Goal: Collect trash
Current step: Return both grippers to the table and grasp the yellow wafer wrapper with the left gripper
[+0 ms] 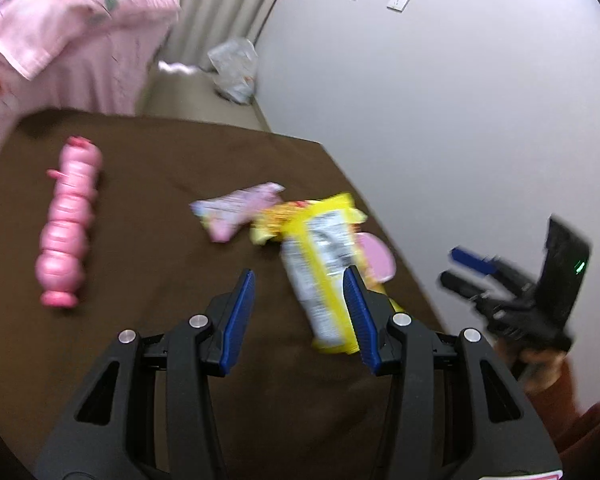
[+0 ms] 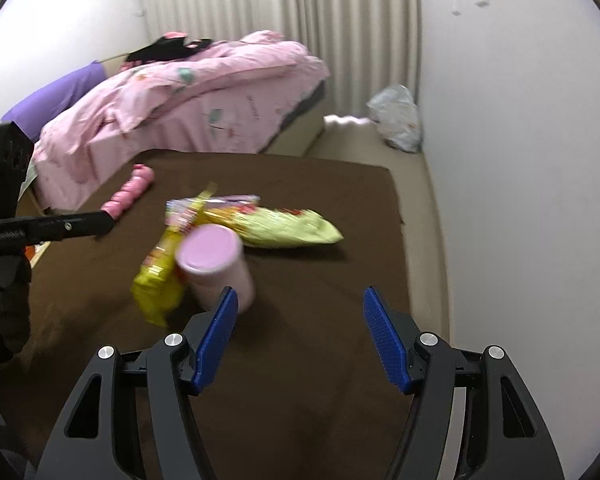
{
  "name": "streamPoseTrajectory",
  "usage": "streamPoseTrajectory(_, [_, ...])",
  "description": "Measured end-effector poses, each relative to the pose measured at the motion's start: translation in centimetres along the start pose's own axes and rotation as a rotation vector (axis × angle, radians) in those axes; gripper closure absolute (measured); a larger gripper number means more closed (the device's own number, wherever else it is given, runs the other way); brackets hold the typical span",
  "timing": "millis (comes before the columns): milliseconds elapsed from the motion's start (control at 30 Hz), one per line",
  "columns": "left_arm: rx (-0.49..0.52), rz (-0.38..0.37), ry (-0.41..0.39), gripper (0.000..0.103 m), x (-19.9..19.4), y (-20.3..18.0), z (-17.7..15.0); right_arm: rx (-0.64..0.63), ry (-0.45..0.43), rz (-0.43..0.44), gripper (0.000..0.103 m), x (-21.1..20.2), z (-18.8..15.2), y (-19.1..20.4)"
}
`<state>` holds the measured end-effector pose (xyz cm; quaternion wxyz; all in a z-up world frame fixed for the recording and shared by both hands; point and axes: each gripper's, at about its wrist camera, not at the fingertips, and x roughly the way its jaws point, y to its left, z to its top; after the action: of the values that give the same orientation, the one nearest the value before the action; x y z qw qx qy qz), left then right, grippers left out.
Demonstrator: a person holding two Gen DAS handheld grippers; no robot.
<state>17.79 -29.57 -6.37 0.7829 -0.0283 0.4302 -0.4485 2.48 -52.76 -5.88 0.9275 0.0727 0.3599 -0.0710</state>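
On the brown table (image 1: 148,216) lie a yellow snack bag (image 1: 320,264), a pink wrapper (image 1: 236,208), a pink cup (image 1: 376,256) and a row of pink bottles (image 1: 68,220). My left gripper (image 1: 300,292) is open, hovering just in front of the yellow bag, its right finger beside the bag. My right gripper (image 2: 296,312) is open and empty above the table (image 2: 320,360); the pink cup (image 2: 216,264) stands just past its left finger. The yellow bag (image 2: 160,276), a second yellow-green bag (image 2: 284,224) and the pink bottles (image 2: 128,194) lie beyond. The right gripper also shows in the left wrist view (image 1: 468,272).
A bed with a pink quilt (image 2: 188,96) stands behind the table on the left. A white plastic bag (image 2: 398,122) sits on the floor by the curtain and wall. The white wall (image 2: 520,160) runs close along the table's right side.
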Motion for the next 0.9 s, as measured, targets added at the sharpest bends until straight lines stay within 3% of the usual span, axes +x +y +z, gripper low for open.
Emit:
streamPoseTrajectory(100, [0.011, -0.075, 0.031, 0.059, 1.4, -2.0, -0.6, 0.021, 0.008, -0.024, 0.041, 0.4, -0.6, -1.2])
streamPoseTrajectory(200, [0.039, -0.058, 0.032, 0.056, 2.0, -3.6, -1.2, 0.034, 0.007, -0.050, 0.041, 1.0, -0.8, -2.3])
streamPoseTrajectory(300, [0.086, 0.005, 0.040, 0.055, 3.3, -5.3, -1.4, 0.069, -0.001, -0.066, 0.041, 1.4, -0.5, -3.3])
streamPoseTrajectory(400, [0.155, 0.133, 0.060, 0.055, 4.5, -6.0, -2.0, 0.099, -0.019, -0.061, 0.041, 1.8, -0.2, -3.7])
streamPoseTrajectory(467, [0.116, 0.098, 0.084, 0.056, 4.6, -5.2, -2.3, 0.102, -0.021, -0.041, 0.041, 2.2, 0.1, -3.6])
streamPoseTrajectory(600, [0.076, 0.090, 0.061, 0.070, 2.9, -3.5, -2.4, 0.075, -0.021, -0.003, 0.041, 3.9, 1.7, -3.0])
streamPoseTrajectory(700, [0.069, 0.168, 0.027, 0.080, 0.9, -1.8, -2.5, 0.047, -0.019, 0.079, 0.041, 5.8, 3.5, -2.4])
streamPoseTrajectory(900, [-0.032, 0.255, 0.017, 0.080, -1.3, 2.7, -2.9, -0.004, 0.019, 0.221, 0.041, 10.6, 7.1, -1.1])
